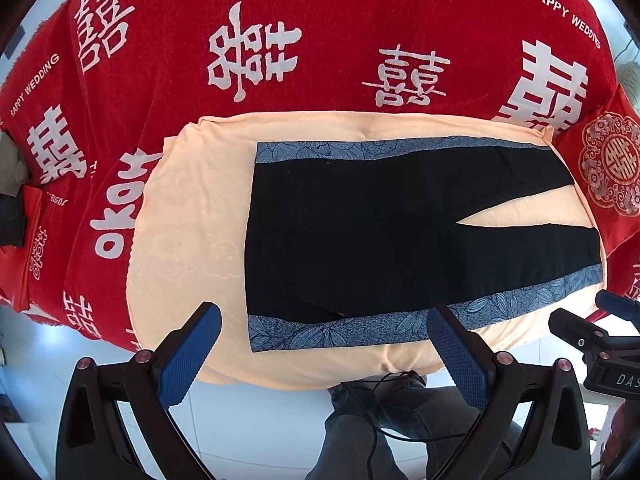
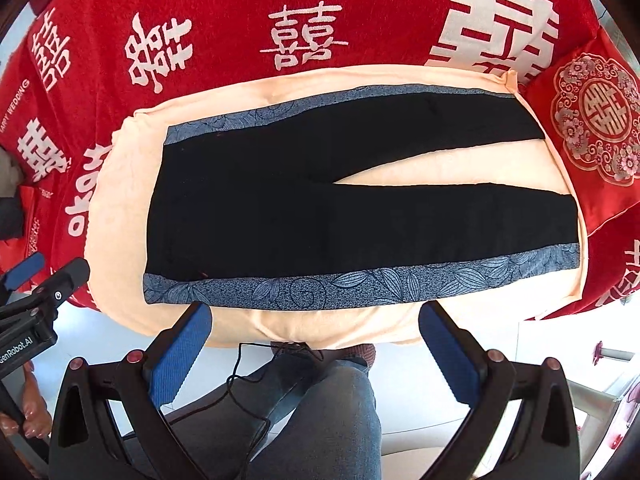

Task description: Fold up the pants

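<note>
Black pants (image 1: 380, 232) (image 2: 304, 208) with blue leaf-patterned side stripes lie flat and unfolded on a cream cloth (image 1: 180, 232) (image 2: 120, 184). The waist is at the left and the two legs spread apart toward the right. My left gripper (image 1: 324, 320) hovers open above the near edge of the pants, nothing between its blue pads (image 1: 188, 356). My right gripper (image 2: 316, 320) is also open and empty, just short of the near stripe. Each gripper's body shows at the edge of the other's view.
A red blanket (image 1: 320, 40) (image 2: 240, 8) with white characters covers the bed around the cream cloth. A red embroidered cushion (image 1: 608, 164) (image 2: 592, 120) lies at the right beside the leg ends. A person's jeans-clad legs (image 2: 320, 412) and a black cable hang below over white floor.
</note>
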Available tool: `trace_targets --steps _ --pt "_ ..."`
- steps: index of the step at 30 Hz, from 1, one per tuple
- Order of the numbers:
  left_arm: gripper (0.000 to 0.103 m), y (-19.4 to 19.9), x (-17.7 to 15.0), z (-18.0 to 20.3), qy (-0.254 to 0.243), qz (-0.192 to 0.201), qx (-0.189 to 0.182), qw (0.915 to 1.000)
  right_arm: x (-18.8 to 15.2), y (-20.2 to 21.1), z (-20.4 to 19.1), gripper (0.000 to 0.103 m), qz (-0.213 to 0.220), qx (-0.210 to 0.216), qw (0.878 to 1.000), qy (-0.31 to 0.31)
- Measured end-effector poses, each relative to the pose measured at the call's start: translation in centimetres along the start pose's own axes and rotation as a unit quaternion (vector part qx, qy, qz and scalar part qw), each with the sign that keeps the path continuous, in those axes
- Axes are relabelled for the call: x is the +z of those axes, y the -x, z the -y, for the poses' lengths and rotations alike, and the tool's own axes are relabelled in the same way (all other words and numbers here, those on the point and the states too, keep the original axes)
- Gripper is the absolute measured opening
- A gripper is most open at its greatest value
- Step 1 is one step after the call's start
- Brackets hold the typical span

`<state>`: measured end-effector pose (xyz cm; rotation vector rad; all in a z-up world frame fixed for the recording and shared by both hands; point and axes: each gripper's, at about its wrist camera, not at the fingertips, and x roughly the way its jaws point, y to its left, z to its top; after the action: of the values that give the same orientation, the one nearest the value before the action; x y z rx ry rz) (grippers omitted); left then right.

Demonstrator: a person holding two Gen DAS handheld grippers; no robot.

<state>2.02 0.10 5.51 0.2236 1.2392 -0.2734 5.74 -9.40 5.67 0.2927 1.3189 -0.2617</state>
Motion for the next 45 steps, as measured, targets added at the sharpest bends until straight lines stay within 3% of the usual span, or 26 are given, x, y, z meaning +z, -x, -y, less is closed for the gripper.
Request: trace_targets --steps 45 --pt "0.103 -1.8 1.0 -1.0 -0.012 -0.007 -0.008 0.9999 0.4 -0.8 -1.6 0.103 0.002 -0.035 0.999 -0.004"
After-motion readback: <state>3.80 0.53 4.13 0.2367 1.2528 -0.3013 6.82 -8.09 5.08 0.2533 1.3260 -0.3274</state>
